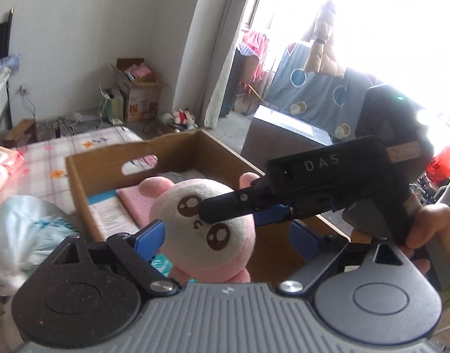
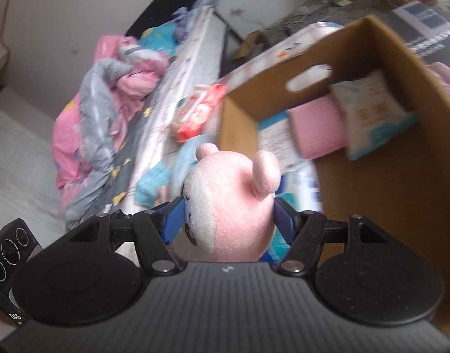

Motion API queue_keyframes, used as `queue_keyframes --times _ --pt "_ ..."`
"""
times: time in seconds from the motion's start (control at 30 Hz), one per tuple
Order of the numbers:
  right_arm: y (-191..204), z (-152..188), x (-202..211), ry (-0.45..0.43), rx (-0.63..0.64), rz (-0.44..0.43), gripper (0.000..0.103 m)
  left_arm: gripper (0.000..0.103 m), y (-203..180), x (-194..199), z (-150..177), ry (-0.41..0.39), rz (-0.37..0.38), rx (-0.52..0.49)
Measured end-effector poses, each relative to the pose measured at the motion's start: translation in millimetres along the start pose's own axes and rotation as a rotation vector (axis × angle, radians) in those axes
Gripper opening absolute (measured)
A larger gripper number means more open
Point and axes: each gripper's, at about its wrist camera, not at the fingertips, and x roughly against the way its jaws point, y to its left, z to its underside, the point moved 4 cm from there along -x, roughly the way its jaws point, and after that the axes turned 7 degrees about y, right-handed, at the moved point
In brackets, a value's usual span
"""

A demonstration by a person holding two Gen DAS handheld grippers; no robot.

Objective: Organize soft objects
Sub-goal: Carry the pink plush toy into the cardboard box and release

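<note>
Right gripper (image 2: 225, 220) jaws clamp the plush toy's (image 2: 227, 203) head; left gripper (image 1: 225, 241) jaws gape (empty); lower it well inside the cardboard box (image 2: 401, 176) at frame right before releasing.

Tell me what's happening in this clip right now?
A person is tidying soft things into a cardboard box on a bed. The right hand-held gripper is shut on a pink and white plush toy, holding it up near the box's corner. The left hand-held gripper is open around the toy, not clamping it. The box already holds a pink folded cloth and some soft packs. The toy is not yet in the box.
</note>
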Motion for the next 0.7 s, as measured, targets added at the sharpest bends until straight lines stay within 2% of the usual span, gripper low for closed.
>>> queue_keyframes --times 0.13,0.23,0.37,0.5,0.7 --pt "-45 -7 3 0.008 -0.028 0.095 0.064 0.091 0 -28 -3 0.044 -0.025 0.029" --pt "-70 -15 -5 0.038 -0.008 0.187 0.064 0.091 12 -25 -1 0.056 -0.027 0.054" --pt "-90 -27 -30 0.113 0.056 0.292 0.064 0.091 19 -9 6 0.046 -0.080 0.059" --pt "-90 -36 -56 0.174 0.199 0.433 0.064 0.091 29 3 11 0.039 -0.122 0.078" --pt "-80 -44 -74 0.171 0.328 0.524 0.066 0.091 37 24 20 0.022 -0.148 0.097"
